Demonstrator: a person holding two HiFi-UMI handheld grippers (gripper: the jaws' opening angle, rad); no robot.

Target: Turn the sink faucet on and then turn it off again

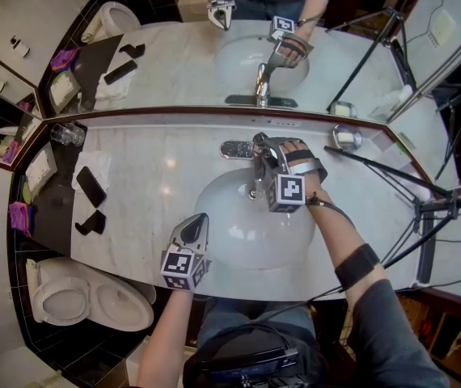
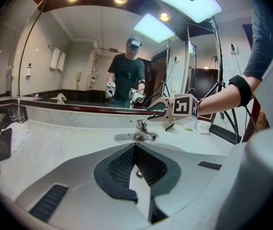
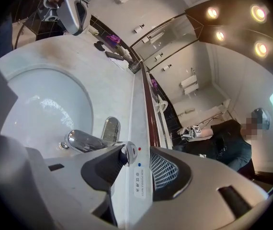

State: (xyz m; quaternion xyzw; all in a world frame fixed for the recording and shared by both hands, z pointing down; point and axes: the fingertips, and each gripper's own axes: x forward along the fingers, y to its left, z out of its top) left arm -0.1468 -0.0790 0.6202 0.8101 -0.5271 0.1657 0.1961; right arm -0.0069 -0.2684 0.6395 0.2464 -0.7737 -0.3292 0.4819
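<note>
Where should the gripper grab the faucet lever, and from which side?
Grip the faucet lever at its rounded free end, one pad on each side. Come in from the person's right, as the right gripper does: that end faces that way and stands clear above the spout, while the back ledge sits close behind. The jaws straddle it but aren't clamped yet.

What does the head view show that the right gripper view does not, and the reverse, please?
Only the head view shows the tripod and the round metal dish. Only the right gripper view shows ceiling spotlights and the printed label on the backsplash. Both show the faucet, the sink basin and the shut left tongs.
</note>
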